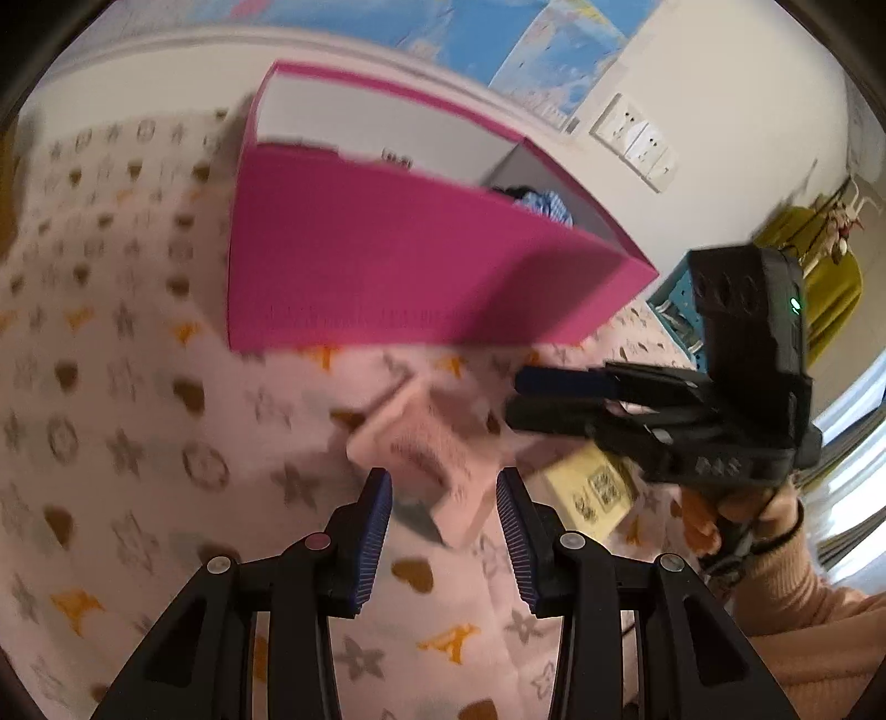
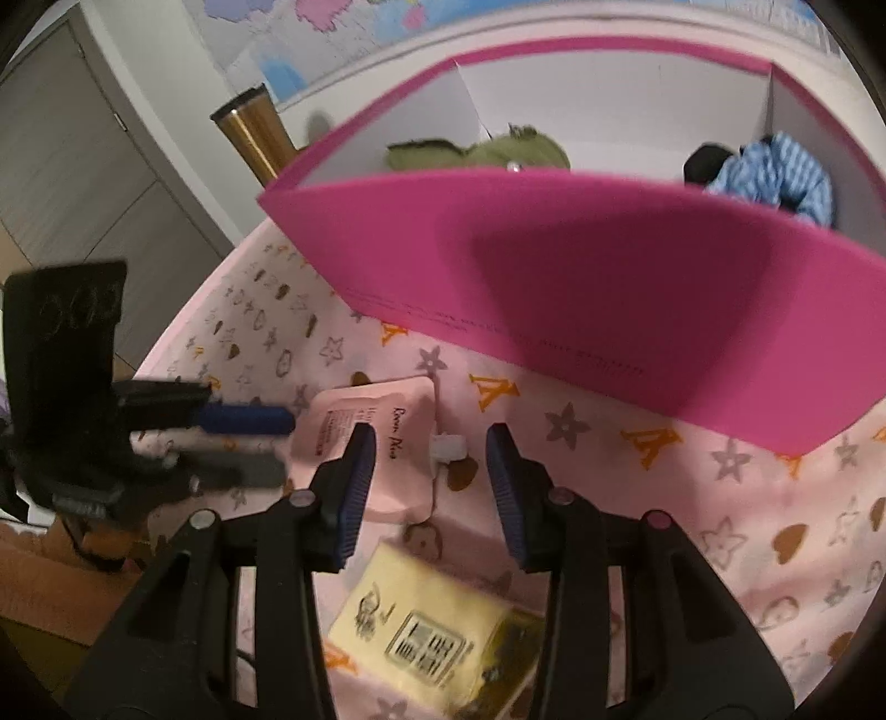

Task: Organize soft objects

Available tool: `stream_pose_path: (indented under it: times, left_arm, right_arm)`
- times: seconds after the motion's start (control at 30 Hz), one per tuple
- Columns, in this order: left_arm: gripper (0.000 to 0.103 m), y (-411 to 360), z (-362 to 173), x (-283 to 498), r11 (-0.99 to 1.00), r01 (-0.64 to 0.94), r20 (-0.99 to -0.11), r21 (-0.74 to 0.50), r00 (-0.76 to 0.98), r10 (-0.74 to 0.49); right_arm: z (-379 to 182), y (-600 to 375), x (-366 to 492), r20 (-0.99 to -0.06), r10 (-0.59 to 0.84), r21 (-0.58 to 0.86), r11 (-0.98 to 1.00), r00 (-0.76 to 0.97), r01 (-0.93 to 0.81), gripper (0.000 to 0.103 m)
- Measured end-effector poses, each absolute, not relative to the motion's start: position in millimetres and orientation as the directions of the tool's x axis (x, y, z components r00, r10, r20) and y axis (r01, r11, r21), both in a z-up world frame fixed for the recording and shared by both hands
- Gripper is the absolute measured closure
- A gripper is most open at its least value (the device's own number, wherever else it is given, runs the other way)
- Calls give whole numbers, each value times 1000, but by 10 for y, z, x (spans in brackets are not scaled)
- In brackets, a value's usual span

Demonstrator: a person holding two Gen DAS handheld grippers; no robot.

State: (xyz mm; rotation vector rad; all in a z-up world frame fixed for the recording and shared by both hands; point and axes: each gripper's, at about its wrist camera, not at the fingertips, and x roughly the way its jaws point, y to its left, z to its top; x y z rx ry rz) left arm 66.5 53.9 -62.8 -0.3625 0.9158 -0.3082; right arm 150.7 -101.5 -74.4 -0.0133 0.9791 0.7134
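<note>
A pink soft pouch (image 1: 437,459) (image 2: 382,443) with a white tab lies on the patterned cloth in front of a magenta box (image 1: 387,277) (image 2: 609,310). A yellow packet (image 1: 592,490) (image 2: 437,631) lies beside it. My left gripper (image 1: 444,531) is open and empty, hovering over the pouch; it shows in the right wrist view (image 2: 266,443) at the pouch's left. My right gripper (image 2: 431,487) is open and empty above the pouch and packet; it shows in the left wrist view (image 1: 515,396). A green soft item (image 2: 482,149) and a blue striped cloth (image 2: 775,177) (image 1: 545,202) lie inside the box.
A pink cloth (image 1: 138,415) with stars and hearts covers the table. A gold tumbler (image 2: 255,138) stands behind the box at the left. Wall sockets (image 1: 637,141) and a map poster (image 1: 554,50) are on the wall. A grey cabinet (image 2: 72,166) stands at the left.
</note>
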Motion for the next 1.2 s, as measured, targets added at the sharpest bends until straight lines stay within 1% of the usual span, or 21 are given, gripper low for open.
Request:
stream_pose_path:
  times: [0.13,0.33,0.47,0.6,0.87,1.2]
  left_arm:
    - [63,527,-776,612,884,88,-718,-459,549,-428]
    - [67,477,-856,673,875,77,-723,-479,531,-442]
    - [67,420,-834,743,882,80,-730,-465,529,-433]
    - [67,412,-823,766,885,73,-734,-460,530,-426]
    - [67,390,-738,756,878,94,-710,-470,550,-439]
    - [67,289,-217,813,878,193,-645,-437,613,-456]
  right_arm:
    - [-840,-954,1536,-779,526,287,783,341,-552,60]
    - [-880,-860,1473,-782,523,257,767,340,-588,60]
    - [-860,-871,1448,-783,504,228,779,365,-585,73]
    - [-829,-952,1437,-772,518,253,782,369,-569,74]
    - [-523,-1080,1281,-722,542,245,782,430,-573,74]
    - [75,-1274,1207,-630,564,214,787,534,-578,74]
